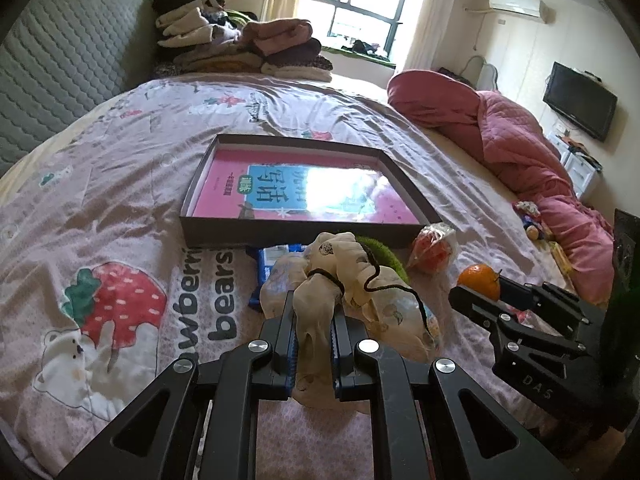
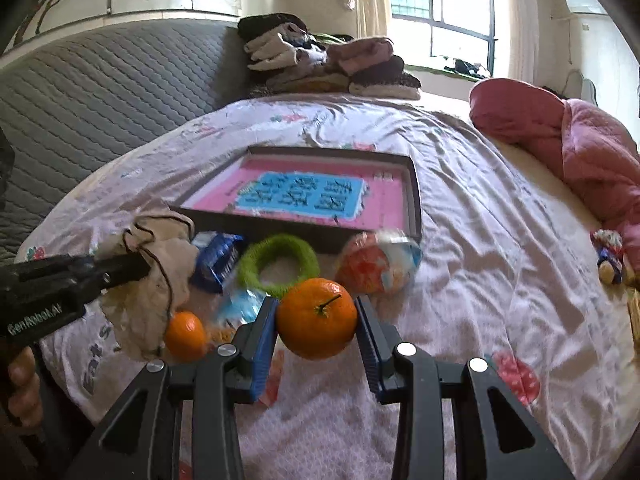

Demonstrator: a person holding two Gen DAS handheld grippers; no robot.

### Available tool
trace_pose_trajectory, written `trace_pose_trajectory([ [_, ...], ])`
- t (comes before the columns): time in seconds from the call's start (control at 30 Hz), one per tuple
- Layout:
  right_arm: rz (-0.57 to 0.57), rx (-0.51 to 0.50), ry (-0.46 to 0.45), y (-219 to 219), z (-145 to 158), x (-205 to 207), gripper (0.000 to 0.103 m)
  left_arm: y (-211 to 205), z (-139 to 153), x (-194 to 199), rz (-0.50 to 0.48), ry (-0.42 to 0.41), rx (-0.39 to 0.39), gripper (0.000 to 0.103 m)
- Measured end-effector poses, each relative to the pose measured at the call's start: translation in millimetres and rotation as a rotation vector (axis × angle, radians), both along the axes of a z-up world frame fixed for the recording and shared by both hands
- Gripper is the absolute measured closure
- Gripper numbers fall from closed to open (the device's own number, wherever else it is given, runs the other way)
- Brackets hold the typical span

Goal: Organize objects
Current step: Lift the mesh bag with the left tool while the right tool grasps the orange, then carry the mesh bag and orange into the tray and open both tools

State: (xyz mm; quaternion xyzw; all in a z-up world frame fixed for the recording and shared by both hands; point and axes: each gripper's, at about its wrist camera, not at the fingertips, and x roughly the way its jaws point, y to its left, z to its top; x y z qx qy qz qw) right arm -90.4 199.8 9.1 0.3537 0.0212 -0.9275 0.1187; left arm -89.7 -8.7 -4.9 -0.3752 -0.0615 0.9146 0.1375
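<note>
Here, left claw [image 1: 314,312] pinching crumpled beige drawstring pouch [image 1: 340,280], right claw [image 2: 316,320] clamping glossy orange [image 2: 316,318]

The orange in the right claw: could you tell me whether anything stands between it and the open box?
The orange is held clear. A green ring and a snack packet lie before the box, below its path.

Two oranges [image 2: 316,318] [image 2: 185,335], one cloth pouch [image 1: 340,276], one green ring [image 2: 278,262], one tray [image 1: 304,228], one blue packet [image 2: 218,258].
</note>
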Motion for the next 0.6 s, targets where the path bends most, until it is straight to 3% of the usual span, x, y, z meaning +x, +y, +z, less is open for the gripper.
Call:
trace_pose_trajectory([
  [0.6,0.008,-0.012,0.052,-9.8,28.0,-44.1,0.064,4.3,29.7,-48.6,-0.004,0.049,-0.037,0.091],
])
